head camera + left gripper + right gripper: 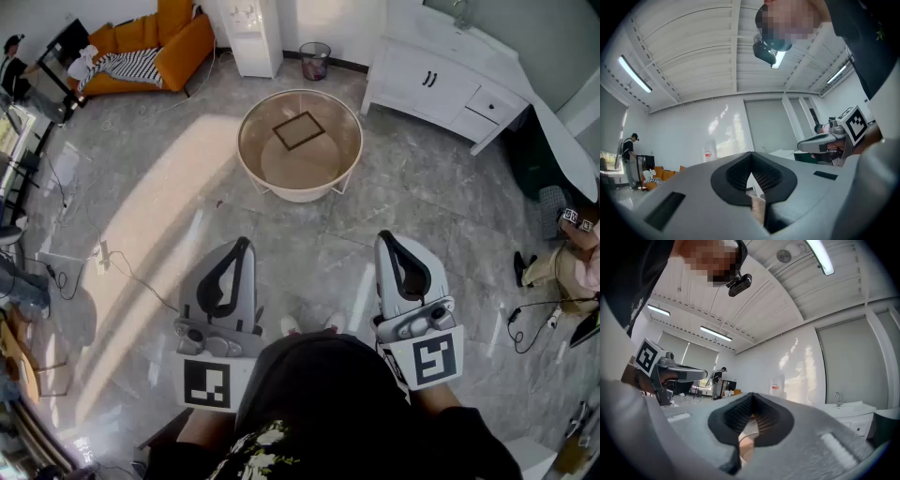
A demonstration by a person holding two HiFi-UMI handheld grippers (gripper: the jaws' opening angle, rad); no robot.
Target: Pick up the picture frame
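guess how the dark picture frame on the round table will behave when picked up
The picture frame looks thin and rigid, so it should probably lift as one stiff, light piece. It lies flat on the glossy top of the round table, so a nudge may slide it rather than tip it. Whether it holds breakable glass can't be told.
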